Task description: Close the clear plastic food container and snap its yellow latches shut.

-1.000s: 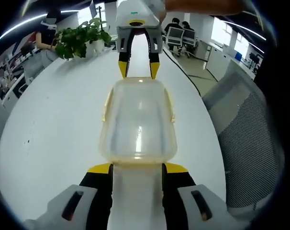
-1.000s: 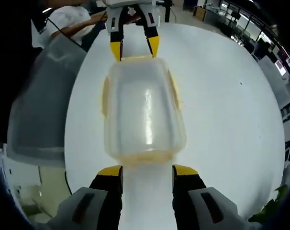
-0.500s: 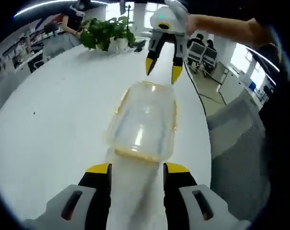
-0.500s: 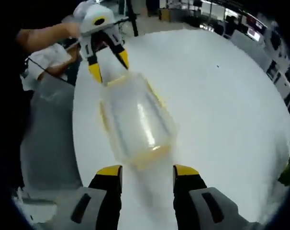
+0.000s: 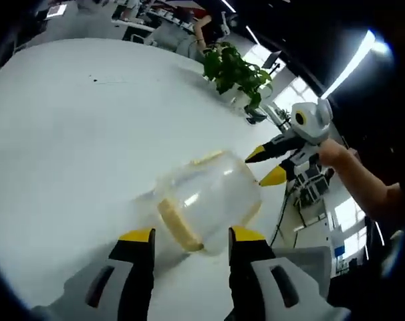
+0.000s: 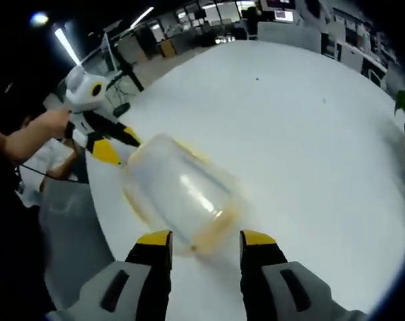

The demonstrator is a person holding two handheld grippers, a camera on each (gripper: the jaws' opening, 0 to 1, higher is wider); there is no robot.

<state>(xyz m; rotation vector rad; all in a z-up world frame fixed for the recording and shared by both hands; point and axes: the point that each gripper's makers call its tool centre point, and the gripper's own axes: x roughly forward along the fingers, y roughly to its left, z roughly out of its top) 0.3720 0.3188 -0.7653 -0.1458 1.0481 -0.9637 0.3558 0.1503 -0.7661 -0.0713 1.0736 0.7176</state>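
Left gripper view, right gripper view: both close, looking down from opposite ends of container on white table; both share it.

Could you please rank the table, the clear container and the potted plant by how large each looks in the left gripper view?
1. White table: takes up the most of the picture.
2. Clear container: next, though it lies close to the camera, which inflates it.
3. Potted plant: smallest as seen, but it stands farther off, so its true size is unsure.

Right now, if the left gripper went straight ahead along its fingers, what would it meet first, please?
Probably the clear plastic container, lying just beyond the left gripper, near end roughly between its open fingers; depth is uncertain.
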